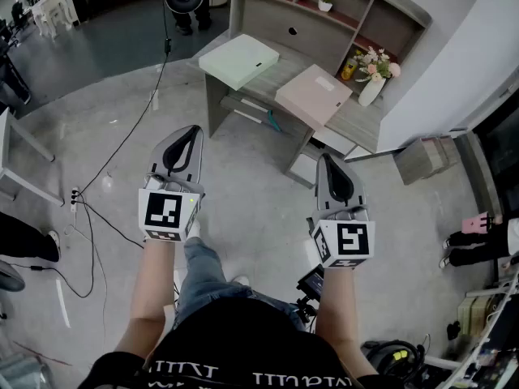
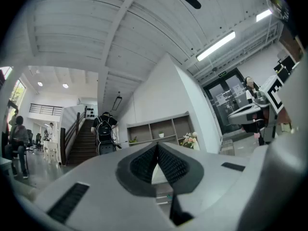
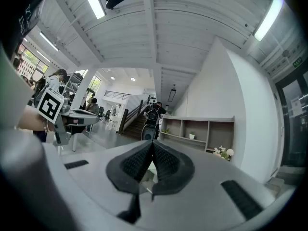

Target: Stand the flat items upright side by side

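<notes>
Both grippers are held well short of the work. The left gripper (image 1: pixel 189 138) and the right gripper (image 1: pixel 331 168) are carried side by side over the floor (image 1: pixel 243 217), and each gripper's fingers (image 2: pixel 171 166) are clenched on nothing.

Two flat items lie face-down on the table (image 1: pixel 282 71) far ahead. A pale green flat item (image 1: pixel 239 60) is at its left end and a pink flat item (image 1: pixel 313 94) at its right.

Both look like stiff, thin boxes or files. They are judged light and rigid, with smooth faces that could slip under a shallow pinch. A corner of each seems to project past the table's edge. A grasp is best taken there, across the thickness, so the item can be tipped onto its long edge.

Room is tight on the far side. A shelf unit (image 1: pixel 324 23) rises behind the table and a vase of flowers (image 1: pixel 371 86) stands just beside the pink item. Cables (image 1: pixel 97 217) trail over the floor at near left.
</notes>
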### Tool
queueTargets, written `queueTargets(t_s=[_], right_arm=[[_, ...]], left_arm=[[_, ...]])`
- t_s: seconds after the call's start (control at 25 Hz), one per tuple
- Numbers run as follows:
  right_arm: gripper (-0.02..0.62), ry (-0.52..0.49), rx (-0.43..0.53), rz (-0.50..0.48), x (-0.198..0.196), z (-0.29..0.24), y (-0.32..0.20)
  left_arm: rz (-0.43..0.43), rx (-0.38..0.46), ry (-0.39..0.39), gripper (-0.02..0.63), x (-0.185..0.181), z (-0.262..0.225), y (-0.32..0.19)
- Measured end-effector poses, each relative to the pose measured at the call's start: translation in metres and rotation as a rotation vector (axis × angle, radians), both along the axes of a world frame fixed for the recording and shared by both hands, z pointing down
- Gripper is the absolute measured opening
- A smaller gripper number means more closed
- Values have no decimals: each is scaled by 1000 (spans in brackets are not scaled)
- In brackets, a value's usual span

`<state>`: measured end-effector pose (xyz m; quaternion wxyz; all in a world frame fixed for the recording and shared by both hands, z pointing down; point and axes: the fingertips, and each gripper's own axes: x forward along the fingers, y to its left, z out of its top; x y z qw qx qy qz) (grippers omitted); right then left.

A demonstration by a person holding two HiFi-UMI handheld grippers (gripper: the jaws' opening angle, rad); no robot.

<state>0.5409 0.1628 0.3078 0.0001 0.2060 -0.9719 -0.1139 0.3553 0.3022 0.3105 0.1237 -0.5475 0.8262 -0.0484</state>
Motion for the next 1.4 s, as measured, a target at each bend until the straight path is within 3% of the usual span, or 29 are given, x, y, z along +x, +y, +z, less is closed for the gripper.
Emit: queueTargets(t_s=[0.4,0.44,0.52,0.6,0.72,0.96,1.4], right_arm=[[18,-47,-41,6,-16,-2,0],[72,-46,-56,-6,-20,-1,-1],[279,-29,-103,-16,-31,5,-6],[368,5,-161,16,-42,12,-15],[374,17,-214,32,-62,14,-20],[373,-3,-184,33,-120,8,-37],[373,45,-168,62,-275,14,-94]], left_arm=[[8,16,18,12,-23,-6,-3],[10,17,20,12,-26,-6,-5],[15,17,23,12,-34,-5,-10],[21,14,25,12,-43,-3,-13],[22,13,29,12,-64,-1,-17],[23,16,34,12,-126,0,-34],[38,7,58,12,-284,2,-93]])
